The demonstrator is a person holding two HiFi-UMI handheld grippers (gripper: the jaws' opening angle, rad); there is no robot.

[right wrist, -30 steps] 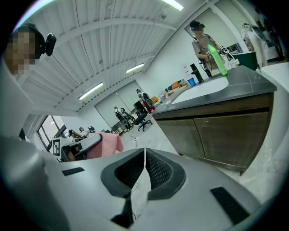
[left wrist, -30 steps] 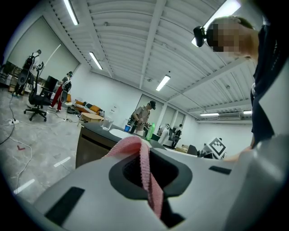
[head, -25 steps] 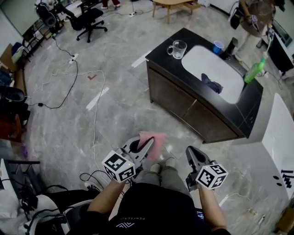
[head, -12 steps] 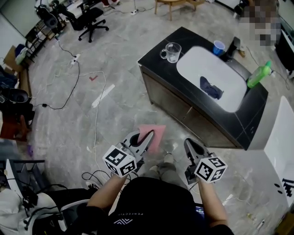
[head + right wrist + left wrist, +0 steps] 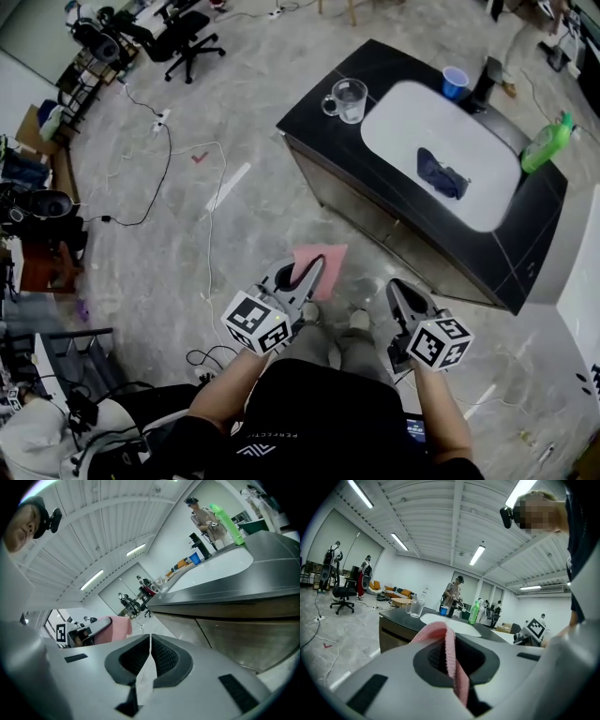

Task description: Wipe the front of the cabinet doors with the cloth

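The left gripper (image 5: 304, 277) is clamped on the pink cloth (image 5: 333, 267). In the left gripper view the cloth (image 5: 446, 641) stands as a folded loop between the pressed jaws, rising just above their tips. The right gripper (image 5: 399, 298) is level with the left gripper and off to its right, apart from it. Its jaws are pressed flat together, as the right gripper view (image 5: 150, 652) shows. That same view catches the cloth (image 5: 118, 626) hanging from the left gripper, out to its left.

Both grippers are over the grey floor (image 5: 234, 216), pointing toward the cabinet. Ahead of them and a little to the right are the brown cabinet doors (image 5: 361, 206), well apart from both grippers and untouched by the cloth. The right gripper view shows the doors (image 5: 243, 630) ahead and to its right.

Above the doors lies the dark counter (image 5: 314, 108) with a white sink basin (image 5: 408, 127), and a dark rag (image 5: 441, 174) lies in the basin. On the counter's far-left corner, seen from the grippers, stands a glass mug (image 5: 347, 99). Beyond the basin stands a blue cup (image 5: 456, 82). Far right of it is a green bottle (image 5: 548, 145).
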